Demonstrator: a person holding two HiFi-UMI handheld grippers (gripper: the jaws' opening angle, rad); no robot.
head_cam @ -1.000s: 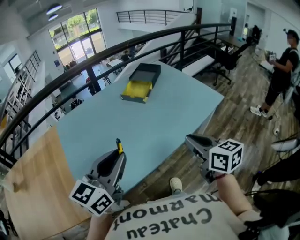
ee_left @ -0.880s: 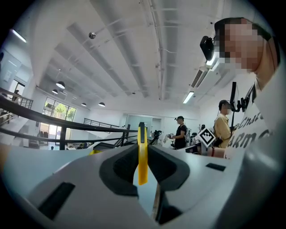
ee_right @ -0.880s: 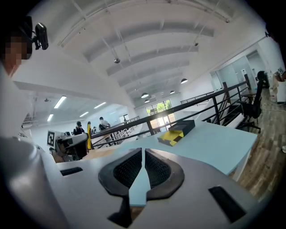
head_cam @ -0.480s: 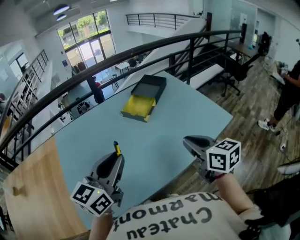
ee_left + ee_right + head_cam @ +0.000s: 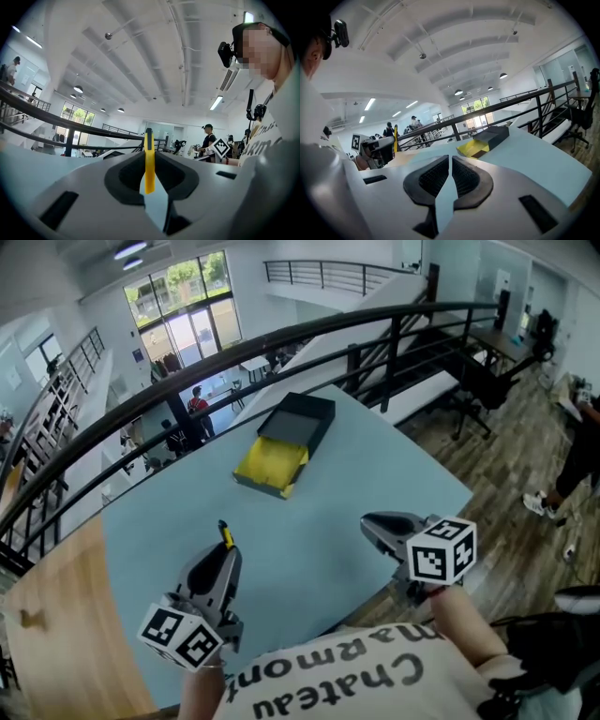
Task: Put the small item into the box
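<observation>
A dark box (image 5: 298,420) lies open on the pale blue table (image 5: 356,484), and its yellow tray (image 5: 270,465) is slid out toward me. My left gripper (image 5: 225,542) hovers over the table's near left part, well short of the box. It is shut on a thin yellow item (image 5: 225,534) that stands upright between the pads (image 5: 149,161). My right gripper (image 5: 372,524) is at the near right edge, shut with nothing in it (image 5: 450,159). In the right gripper view the box (image 5: 485,139) lies ahead and the left gripper (image 5: 377,150) is at the left.
A black railing (image 5: 281,334) runs behind the table's far edges, with a drop to a lower floor beyond. A wooden tabletop (image 5: 56,634) adjoins the blue one on the left. A person (image 5: 581,446) stands on the wood floor at the right, near office chairs (image 5: 483,381).
The head view has shifted, so the box sits a little lower and nearer in the picture. Both grippers hold about the same places, the left still shut on the yellow item.
</observation>
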